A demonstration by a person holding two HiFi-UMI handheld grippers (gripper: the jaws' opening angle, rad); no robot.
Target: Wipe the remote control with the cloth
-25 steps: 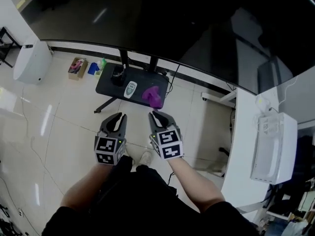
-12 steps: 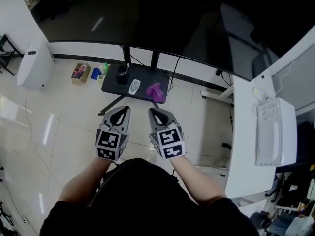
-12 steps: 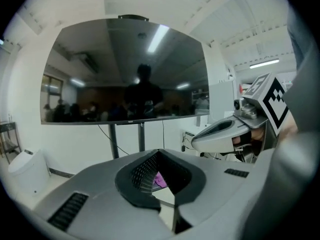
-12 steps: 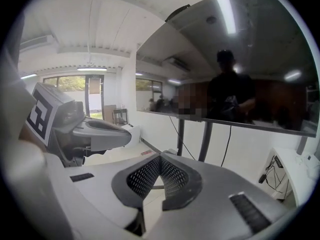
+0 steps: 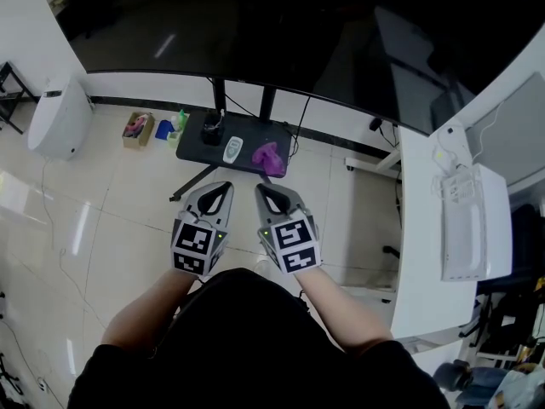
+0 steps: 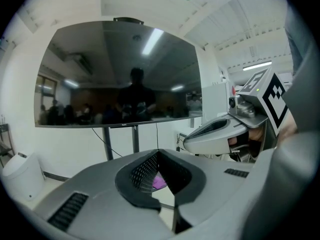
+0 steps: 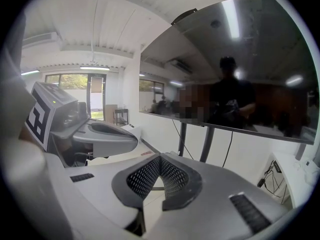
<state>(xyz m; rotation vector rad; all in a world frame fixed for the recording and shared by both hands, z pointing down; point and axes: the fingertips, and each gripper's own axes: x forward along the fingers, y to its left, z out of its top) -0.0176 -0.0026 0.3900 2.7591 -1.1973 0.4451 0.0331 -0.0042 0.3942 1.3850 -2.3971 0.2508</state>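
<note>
Both left tongs (image 5: 223,187) and right tongs (image 5: 261,188) hover closed, parallel.

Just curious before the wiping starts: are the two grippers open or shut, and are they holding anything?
Left gripper: closed, holding nothing.
Right gripper: closed, holding nothing.

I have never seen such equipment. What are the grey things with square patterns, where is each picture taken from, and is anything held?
A person holds a hand tool in each hand: the left claw and the right claw; the patterned cubes belong to them. One picture comes from a camera on the person's head, looking down. The other two come from cameras riding on each claw. Both claws are shut and hold nothing. Ahead, below a dark screen, a low black table carries a white remote control, a purple cloth and a dark object.
</note>
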